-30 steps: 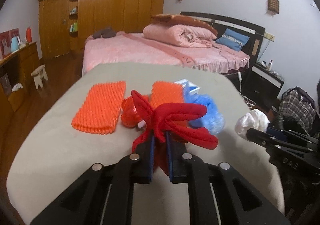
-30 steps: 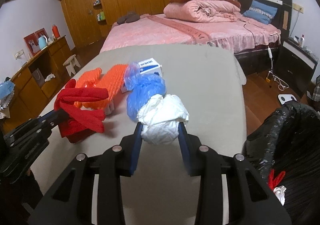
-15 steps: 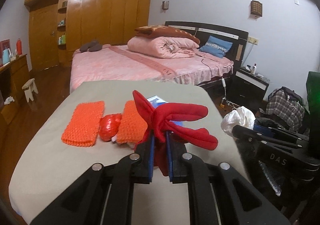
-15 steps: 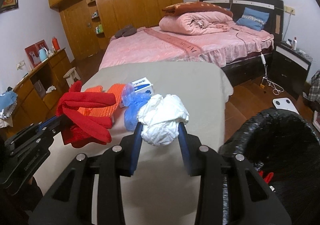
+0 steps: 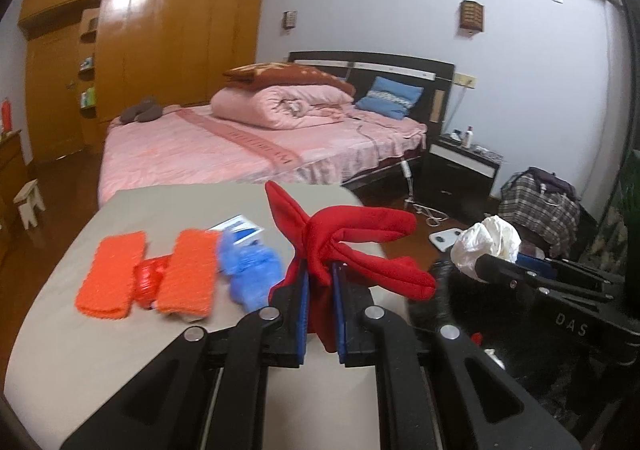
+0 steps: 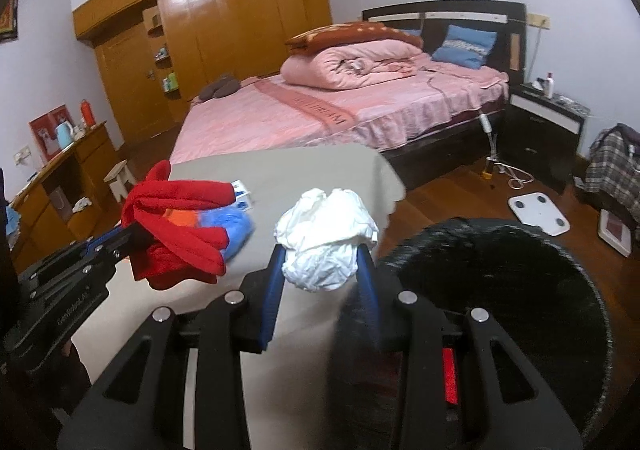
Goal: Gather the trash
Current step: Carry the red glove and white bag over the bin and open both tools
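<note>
It's a bedroom, with a pink-covered bed [image 6: 320, 114] at the far side in front of a big wooden wardrobe [image 6: 224, 22], and a table under a beige cloth [image 5: 132, 218] up close. The left gripper [image 5: 320, 282] is clamped tight on a red rag [image 5: 344, 246], blue pads squeezing the bunched middle while the loose strips flop out to the right. The right gripper [image 6: 320, 262] has its jaws closed around a crumpled white wad [image 6: 324, 234], which bulges out above the fingers. That wad sits lifted off the table, just left of the black-lined trash bin [image 6: 504, 290] at the near right, whose rim reaches right up to the right gripper. On the cloth lie two orange knit pads [image 5: 112, 278] with a small red crumpled thing [image 5: 148, 282] between them, a blue plastic bundle [image 5: 252, 270] just to their right, and a white and blue box [image 5: 240, 228] behind that. A white scale [image 6: 538, 210] sits on the wood floor past the bin.
</note>
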The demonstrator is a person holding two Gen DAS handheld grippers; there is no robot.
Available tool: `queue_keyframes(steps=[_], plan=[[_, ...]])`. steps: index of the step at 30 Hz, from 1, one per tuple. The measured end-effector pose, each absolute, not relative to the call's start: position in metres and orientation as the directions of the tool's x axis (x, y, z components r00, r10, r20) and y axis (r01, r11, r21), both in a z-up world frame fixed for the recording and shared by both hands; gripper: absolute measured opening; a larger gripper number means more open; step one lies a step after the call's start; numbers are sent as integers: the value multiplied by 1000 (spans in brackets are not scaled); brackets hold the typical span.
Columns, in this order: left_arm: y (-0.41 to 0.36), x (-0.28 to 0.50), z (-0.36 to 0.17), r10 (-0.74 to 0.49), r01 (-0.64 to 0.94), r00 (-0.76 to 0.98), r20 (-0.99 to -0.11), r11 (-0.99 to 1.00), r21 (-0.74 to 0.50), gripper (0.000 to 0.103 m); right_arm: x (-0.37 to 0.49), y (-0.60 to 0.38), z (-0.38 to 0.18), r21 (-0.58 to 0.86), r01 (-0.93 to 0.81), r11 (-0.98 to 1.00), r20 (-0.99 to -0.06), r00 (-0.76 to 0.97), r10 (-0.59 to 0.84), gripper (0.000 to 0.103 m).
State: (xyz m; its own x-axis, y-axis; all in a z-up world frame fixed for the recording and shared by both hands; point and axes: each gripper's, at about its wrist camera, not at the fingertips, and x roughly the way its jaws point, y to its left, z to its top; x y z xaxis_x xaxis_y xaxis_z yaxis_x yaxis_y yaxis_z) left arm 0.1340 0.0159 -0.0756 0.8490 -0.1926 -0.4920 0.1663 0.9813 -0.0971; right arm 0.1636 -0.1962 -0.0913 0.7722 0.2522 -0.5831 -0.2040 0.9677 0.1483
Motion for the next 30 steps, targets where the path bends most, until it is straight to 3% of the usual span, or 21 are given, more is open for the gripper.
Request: queue_keyframes(steps=[24, 25, 26, 29, 30], plan=[[-147, 158, -74, -501, 502, 715, -488, 853, -140, 13, 128, -347, -112, 107, 151, 983, -604, 795, -56, 39], [-152, 159, -76, -507, 510, 708, -492, 849, -139, 16, 128, -351, -113, 105, 159, 982, -607, 792, -64, 42], [-156, 160, -78, -514, 518, 699, -497, 843, -143, 26, 128, -355, -115, 103, 171, 980, -609, 790, -74, 44], [-162, 160, -83, -522, 527, 685, -507, 837, -150, 51, 123, -361, -118, 88, 201, 976, -607, 787, -107, 63], [-161, 160, -84, -522, 526, 686, -507, 837, -150, 52, 124, -362, -119, 84, 207, 975, -606, 787, -114, 70]])
